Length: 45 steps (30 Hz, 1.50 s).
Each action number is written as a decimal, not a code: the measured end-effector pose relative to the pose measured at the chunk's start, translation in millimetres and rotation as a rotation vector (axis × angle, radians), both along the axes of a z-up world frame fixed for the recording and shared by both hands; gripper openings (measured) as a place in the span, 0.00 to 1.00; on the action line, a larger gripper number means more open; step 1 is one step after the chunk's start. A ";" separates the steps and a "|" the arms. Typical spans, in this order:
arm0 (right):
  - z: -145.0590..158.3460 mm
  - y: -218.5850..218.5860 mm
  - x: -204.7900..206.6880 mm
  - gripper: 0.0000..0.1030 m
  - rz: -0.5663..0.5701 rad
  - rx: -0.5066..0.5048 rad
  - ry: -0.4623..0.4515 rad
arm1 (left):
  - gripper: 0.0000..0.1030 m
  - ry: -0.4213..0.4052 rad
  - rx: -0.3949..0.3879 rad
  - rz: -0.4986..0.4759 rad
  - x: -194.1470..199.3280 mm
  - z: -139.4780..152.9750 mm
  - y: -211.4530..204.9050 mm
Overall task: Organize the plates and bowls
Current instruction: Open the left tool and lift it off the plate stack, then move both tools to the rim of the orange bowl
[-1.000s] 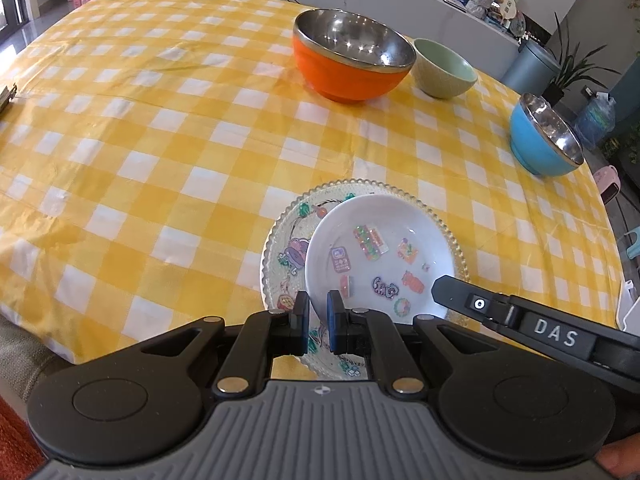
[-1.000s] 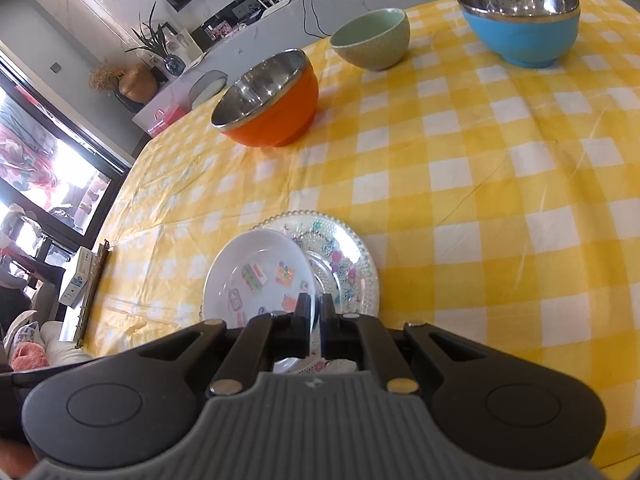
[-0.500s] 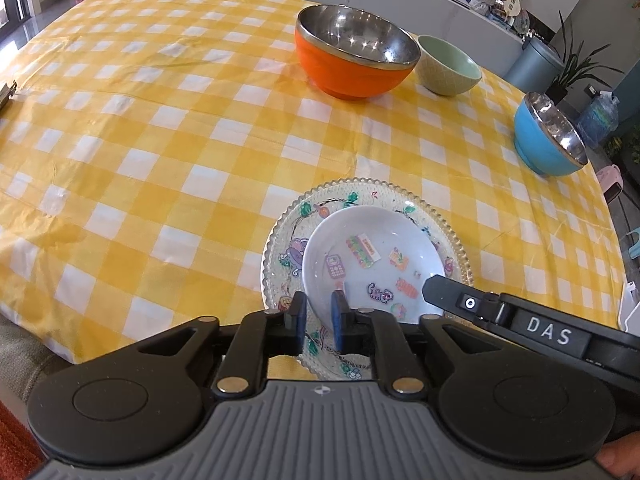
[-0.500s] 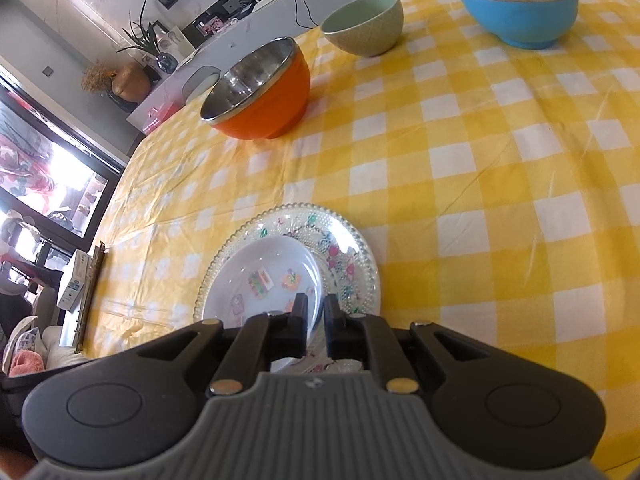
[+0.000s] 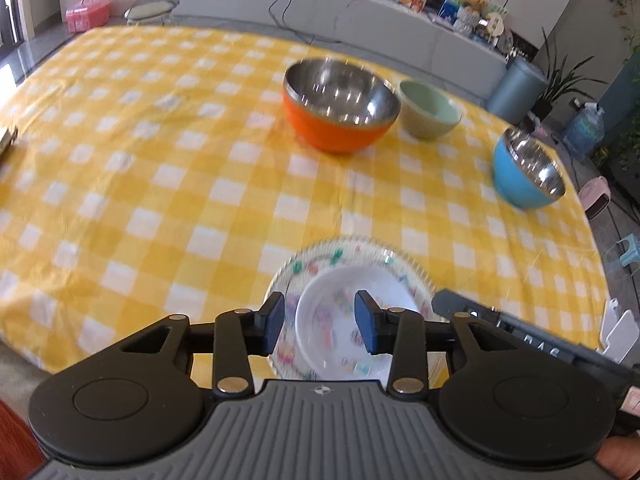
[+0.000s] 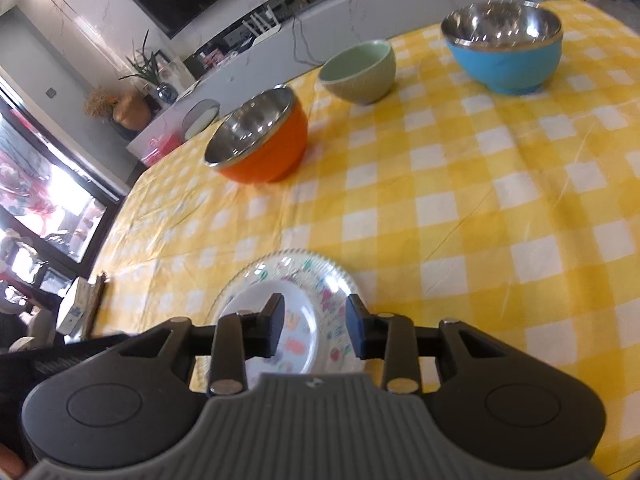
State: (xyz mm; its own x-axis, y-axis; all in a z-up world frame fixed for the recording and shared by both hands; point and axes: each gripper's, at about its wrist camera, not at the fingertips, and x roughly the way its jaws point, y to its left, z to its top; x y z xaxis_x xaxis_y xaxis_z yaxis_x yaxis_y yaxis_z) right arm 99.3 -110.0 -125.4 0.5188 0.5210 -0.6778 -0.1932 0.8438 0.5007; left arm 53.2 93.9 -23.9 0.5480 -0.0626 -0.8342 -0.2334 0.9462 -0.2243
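Note:
A small white plate (image 5: 344,320) with cartoon stickers lies on a larger clear patterned plate (image 5: 332,258) near the table's front edge. My left gripper (image 5: 320,326) hovers over their near rims, jaws opening, its pads touching neither plate. My right gripper (image 6: 316,328) is likewise above the white plate (image 6: 298,320) and the clear plate (image 6: 320,276), jaws opening and pads clear of both. Farther back stand an orange bowl (image 5: 340,110), a green bowl (image 5: 430,110) and a blue bowl (image 5: 528,168), also the orange bowl (image 6: 260,140), green bowl (image 6: 360,70) and blue bowl (image 6: 504,48).
A yellow checked tablecloth (image 5: 160,168) covers the table. The right gripper's body (image 5: 520,336) shows at the lower right of the left wrist view. A chair (image 5: 152,4) and a counter (image 5: 360,20) stand beyond the far edge. A small box (image 6: 76,308) lies at the table's left side.
Both grippers were shut on the white plate's rim and have opened, leaving it on the clear plate. The left gripper has risen, so the plates look smaller and lower.

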 end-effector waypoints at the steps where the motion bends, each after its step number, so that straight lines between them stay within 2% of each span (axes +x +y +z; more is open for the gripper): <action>1: 1.1 -0.8 1.3 0.35 -0.007 -0.006 -0.004 | 0.44 -0.009 0.000 -0.001 2.9 2.6 0.8; 3: 4.1 -2.4 5.4 0.43 -0.024 -0.015 -0.013 | 0.44 -0.030 -0.002 0.001 9.2 7.9 2.9; 8: 13.0 -3.7 21.7 0.50 -0.059 -0.025 -0.028 | 0.45 -0.083 0.017 -0.014 28.6 23.6 7.9; 11: 21.8 0.8 31.7 0.51 -0.071 -0.023 -0.041 | 0.53 -0.116 0.029 -0.008 41.5 30.8 12.1; 13: 29.7 5.0 37.9 0.56 -0.073 -0.036 -0.062 | 0.58 -0.131 0.052 0.013 50.7 33.1 16.1; 15: 37.3 10.1 43.7 0.67 -0.081 -0.061 -0.096 | 0.61 -0.143 0.074 0.033 60.1 33.7 20.0; 22: 51.7 28.6 80.2 0.69 -0.079 -0.048 -0.110 | 0.72 -0.169 0.127 0.041 96.4 35.0 37.7; 26: 55.3 44.0 107.4 0.80 -0.106 -0.040 -0.120 | 0.73 -0.170 0.163 0.025 121.0 30.5 49.2; 34: 52.9 81.5 156.2 0.80 -0.129 -0.058 -0.103 | 0.73 -0.172 0.189 0.044 160.9 11.3 77.9; 40: 40.1 114.0 183.4 0.78 -0.120 -0.104 -0.080 | 0.73 -0.150 0.142 0.052 180.0 -8.7 92.6; 45: 22.8 126.6 197.9 0.70 -0.106 -0.128 -0.037 | 0.74 -0.148 0.077 0.041 189.8 -20.9 95.4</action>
